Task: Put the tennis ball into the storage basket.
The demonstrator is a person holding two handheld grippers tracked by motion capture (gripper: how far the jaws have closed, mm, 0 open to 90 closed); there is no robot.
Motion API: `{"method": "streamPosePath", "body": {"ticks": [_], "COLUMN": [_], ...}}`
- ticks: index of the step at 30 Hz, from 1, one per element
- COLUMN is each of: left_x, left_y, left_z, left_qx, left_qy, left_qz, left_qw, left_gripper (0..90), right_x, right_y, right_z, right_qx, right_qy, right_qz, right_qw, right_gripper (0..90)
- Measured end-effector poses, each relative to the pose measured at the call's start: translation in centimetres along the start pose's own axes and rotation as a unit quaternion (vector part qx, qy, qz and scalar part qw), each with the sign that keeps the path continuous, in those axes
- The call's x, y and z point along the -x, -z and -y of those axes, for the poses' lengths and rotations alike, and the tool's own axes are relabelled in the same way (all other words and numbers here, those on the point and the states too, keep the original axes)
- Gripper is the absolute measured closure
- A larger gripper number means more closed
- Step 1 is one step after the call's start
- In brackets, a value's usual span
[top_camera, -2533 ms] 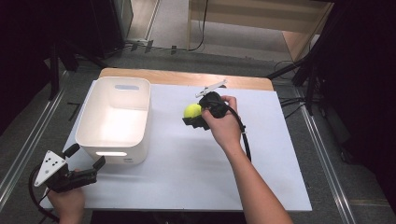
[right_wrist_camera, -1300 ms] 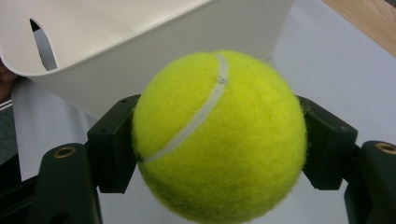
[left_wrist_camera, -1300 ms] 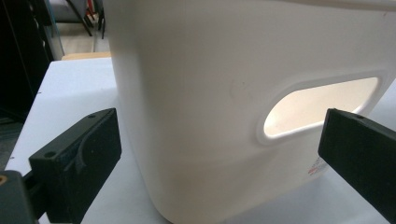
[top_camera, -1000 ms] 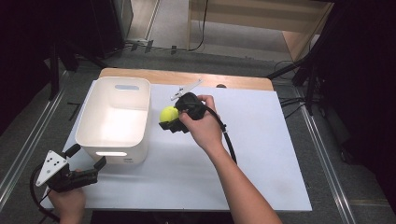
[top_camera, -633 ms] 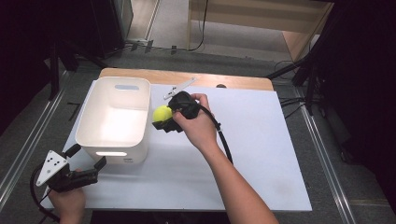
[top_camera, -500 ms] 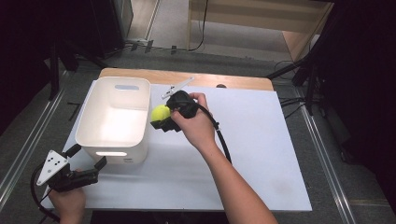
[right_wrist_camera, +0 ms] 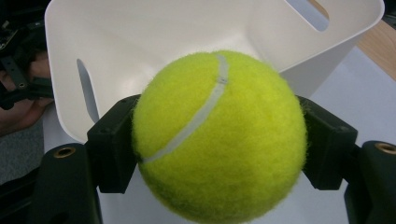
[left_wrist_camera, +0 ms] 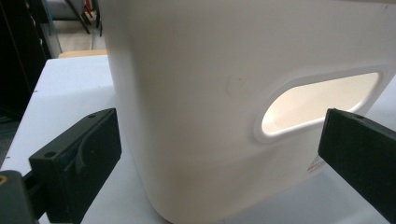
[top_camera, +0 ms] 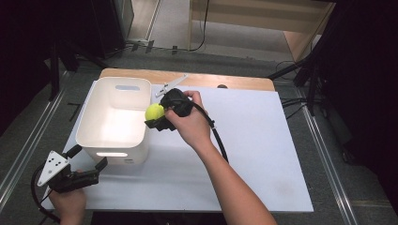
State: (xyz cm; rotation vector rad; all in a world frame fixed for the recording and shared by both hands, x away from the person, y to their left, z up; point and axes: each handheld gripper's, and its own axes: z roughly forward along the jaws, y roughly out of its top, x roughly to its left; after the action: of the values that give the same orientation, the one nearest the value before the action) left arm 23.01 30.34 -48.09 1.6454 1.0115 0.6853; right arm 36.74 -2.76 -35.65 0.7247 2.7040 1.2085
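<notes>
White table [top_camera: 263,154], ball [top_camera: 153,112] carried nearer bin [top_camera: 112,140]

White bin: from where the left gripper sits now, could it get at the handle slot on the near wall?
Probably yes. The left gripper rests on the table by the white bin's near wall, jaws open and facing the handle slot, with nothing between them. The right gripper, holding the tennis ball, is over at the bin's right rim.

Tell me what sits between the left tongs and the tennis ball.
The white bin stands between the left tongs and the tennis ball, as the high view shows.
</notes>
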Motion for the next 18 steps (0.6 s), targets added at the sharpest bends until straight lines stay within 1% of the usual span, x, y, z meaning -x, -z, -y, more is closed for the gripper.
{"method": "streamPosePath", "body": {"ticks": [8, 9, 18], "left_x": [0.0, 0.0, 0.0], "left_y": [0.0, -0.1, -0.1], "left_z": [0.0, 0.0, 0.0], "left_qx": [-0.002, 0.005, 0.007], "left_qy": [-0.001, 0.000, 0.002], "left_qz": [0.000, 0.001, 0.001], "left_qw": [1.0000, 1.0000, 1.0000], "left_gripper": [0.0, 0.0, 0.0], "right_x": [-0.4, -0.5, -1.2], "right_y": [-0.5, -0.5, -0.9], "right_z": [-0.4, -0.5, -1.6], "right_qx": [0.000, 0.000, 0.001], "right_qy": [0.003, 0.004, 0.016], "right_qz": [-0.005, -0.006, -0.014], "right_qw": [1.0000, 1.0000, 0.9998], "right_gripper": [23.5, 23.5, 23.5]}}
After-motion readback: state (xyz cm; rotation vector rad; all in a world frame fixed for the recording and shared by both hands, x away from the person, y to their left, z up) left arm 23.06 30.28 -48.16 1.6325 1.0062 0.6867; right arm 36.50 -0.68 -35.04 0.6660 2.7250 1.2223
